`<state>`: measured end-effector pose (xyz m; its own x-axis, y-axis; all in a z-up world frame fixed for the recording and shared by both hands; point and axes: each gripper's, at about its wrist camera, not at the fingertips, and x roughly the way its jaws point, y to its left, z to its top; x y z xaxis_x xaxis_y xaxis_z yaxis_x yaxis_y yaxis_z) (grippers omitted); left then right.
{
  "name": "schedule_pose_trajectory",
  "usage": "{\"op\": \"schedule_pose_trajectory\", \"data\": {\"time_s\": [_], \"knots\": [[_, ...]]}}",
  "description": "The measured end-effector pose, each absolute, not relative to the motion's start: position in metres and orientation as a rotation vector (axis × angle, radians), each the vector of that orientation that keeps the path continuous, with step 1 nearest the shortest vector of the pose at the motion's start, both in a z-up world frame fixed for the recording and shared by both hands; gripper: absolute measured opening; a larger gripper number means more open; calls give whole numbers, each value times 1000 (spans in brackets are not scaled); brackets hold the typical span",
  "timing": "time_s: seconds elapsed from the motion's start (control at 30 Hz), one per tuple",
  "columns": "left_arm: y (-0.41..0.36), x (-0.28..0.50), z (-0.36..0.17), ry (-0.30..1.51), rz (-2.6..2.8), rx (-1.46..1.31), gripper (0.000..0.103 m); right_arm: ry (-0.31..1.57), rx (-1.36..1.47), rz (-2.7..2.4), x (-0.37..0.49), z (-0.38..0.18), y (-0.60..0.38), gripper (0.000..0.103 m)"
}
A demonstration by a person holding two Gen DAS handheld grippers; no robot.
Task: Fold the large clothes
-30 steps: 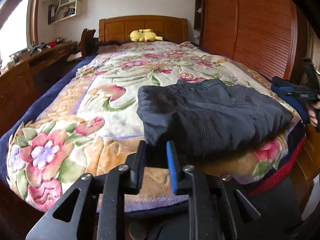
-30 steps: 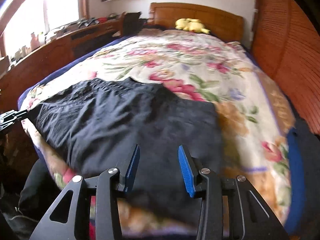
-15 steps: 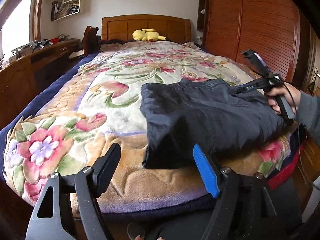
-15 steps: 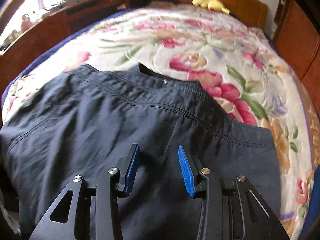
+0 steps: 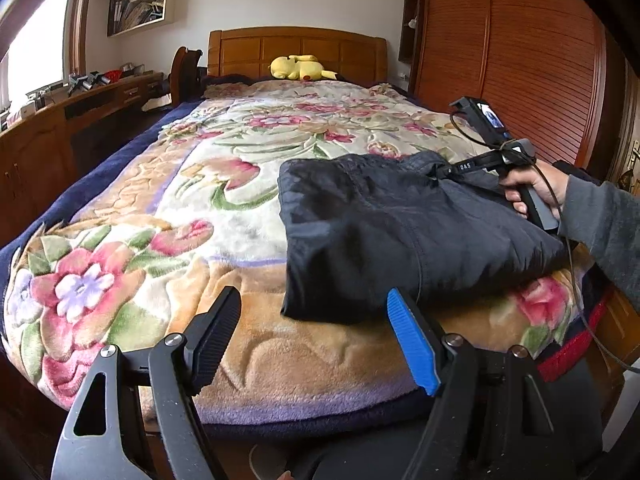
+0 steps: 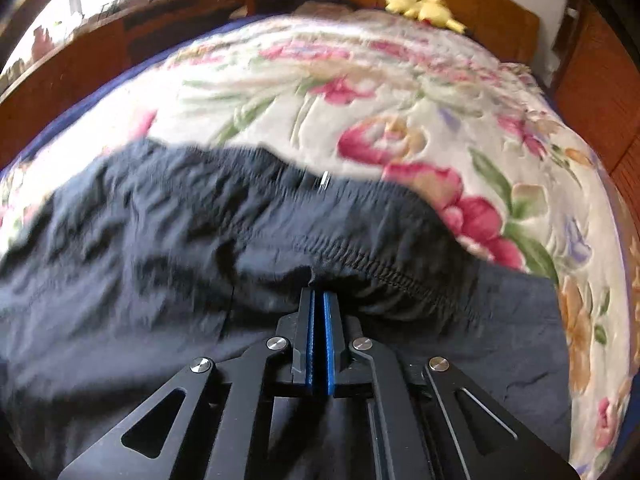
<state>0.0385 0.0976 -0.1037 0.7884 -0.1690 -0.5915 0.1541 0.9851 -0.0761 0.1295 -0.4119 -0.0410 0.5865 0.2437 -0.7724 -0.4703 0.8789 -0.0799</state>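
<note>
Dark navy trousers (image 5: 400,224) lie folded on the floral blanket (image 5: 224,168), near the bed's foot on the right side. My left gripper (image 5: 313,294) hovers at the foot edge, open, with the trousers' near corner just beyond its fingertips and nothing pinched. In the left wrist view my right gripper (image 5: 442,170) reaches in from the right, held by a hand (image 5: 536,188) in a grey sleeve. In the right wrist view the right gripper (image 6: 318,294) is shut on a pinch of trouser fabric just below the gathered waistband (image 6: 384,272).
A yellow plush toy (image 5: 298,68) lies by the wooden headboard (image 5: 298,50). A wooden desk (image 5: 60,120) runs along the left of the bed, and a slatted wooden wardrobe (image 5: 520,60) stands close on the right. A cable (image 5: 576,280) hangs from the right gripper.
My left gripper's jaws spread from narrow to wide at the bed's foot. My right gripper came in over the trousers from the bed's right side and shut on fabric by the waistband.
</note>
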Motion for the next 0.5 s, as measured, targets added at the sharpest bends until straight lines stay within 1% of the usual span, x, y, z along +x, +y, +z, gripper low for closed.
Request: {"op": "schedule_pose_trajectory", "data": {"time_s": [0.07, 0.23, 0.5], "knots": [[96, 38, -100, 631, -174, -25, 77, 834, -259, 416, 121, -37, -418, 4], [93, 39, -95, 629, -175, -26, 77, 788, -278, 453, 57, -23, -446, 7], [82, 47, -102, 671, -181, -25, 77, 788, -287, 453, -61, -35, -507, 7]]}}
